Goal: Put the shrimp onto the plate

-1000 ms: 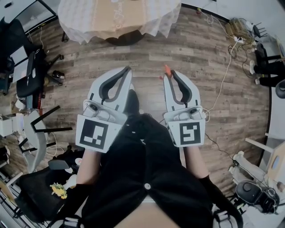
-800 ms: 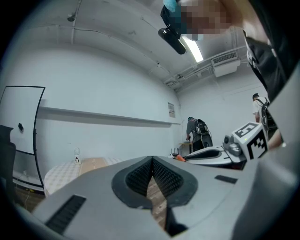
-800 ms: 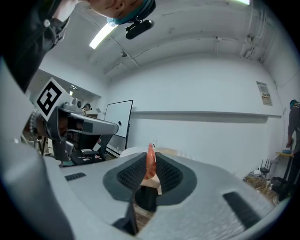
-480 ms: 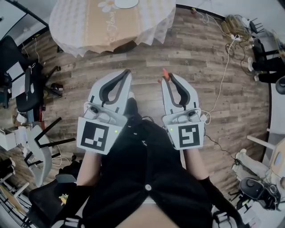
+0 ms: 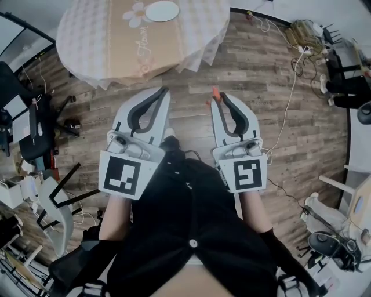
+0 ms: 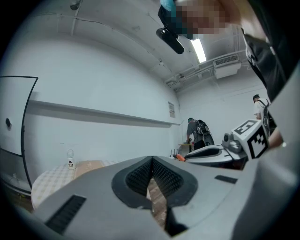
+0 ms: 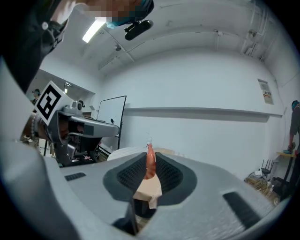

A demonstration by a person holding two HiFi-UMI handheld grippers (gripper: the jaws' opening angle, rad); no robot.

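Observation:
An orange shrimp (image 5: 215,93) sticks out from the tips of my right gripper (image 5: 219,98), which is shut on it; in the right gripper view the shrimp (image 7: 150,163) stands upright between the ribbed pads. My left gripper (image 5: 164,92) is shut with nothing in it, level with the right one and to its left. Both are held over the wooden floor, short of a round table (image 5: 116,40) with a pale checked cloth. A white plate (image 5: 162,10) lies on the table's far part, well beyond both grippers.
Black chairs and stands (image 5: 35,125) crowd the left side. Cables (image 5: 293,87) trail over the floor on the right, with more equipment (image 5: 342,75) at the right edge. A person (image 6: 196,133) stands far off by the wall. A small bottle (image 6: 70,160) stands on the table.
The table and its plate have come further into view at the top, closer to the grippers. Both grippers keep the same pose, the right one still shut on the shrimp.

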